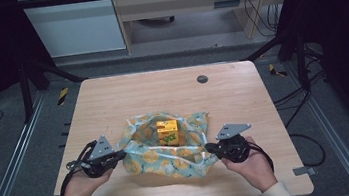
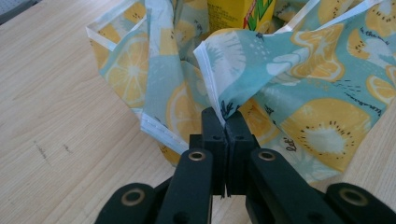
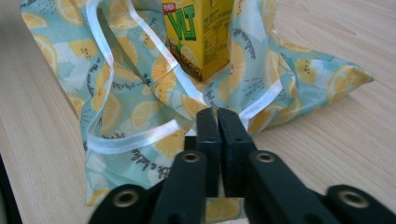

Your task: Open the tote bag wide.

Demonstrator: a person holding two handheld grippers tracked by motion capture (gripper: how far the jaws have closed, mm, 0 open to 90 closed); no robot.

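Lemon-print bag [image 1: 169,151] lies on the near middle of the table [image 1: 112,100], mouth spread between both tongs. A yellow carton [image 1: 167,132] stands upright inside it. Left gripper [image 1: 119,156] is clamped on the bag's left edge [image 2: 219,109], cloth pinched between closed jaws. Right gripper [image 1: 210,148] is clamped on the right edge, jaws near together.

one patterned bag [image 1: 169,154], one yellow carton [image 1: 167,132], two tongs [image 1: 118,157] [image 1: 210,148]

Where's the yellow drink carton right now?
The yellow drink carton stands upright mid-table in the high view, on the lemon-print cloth, between both grippers.
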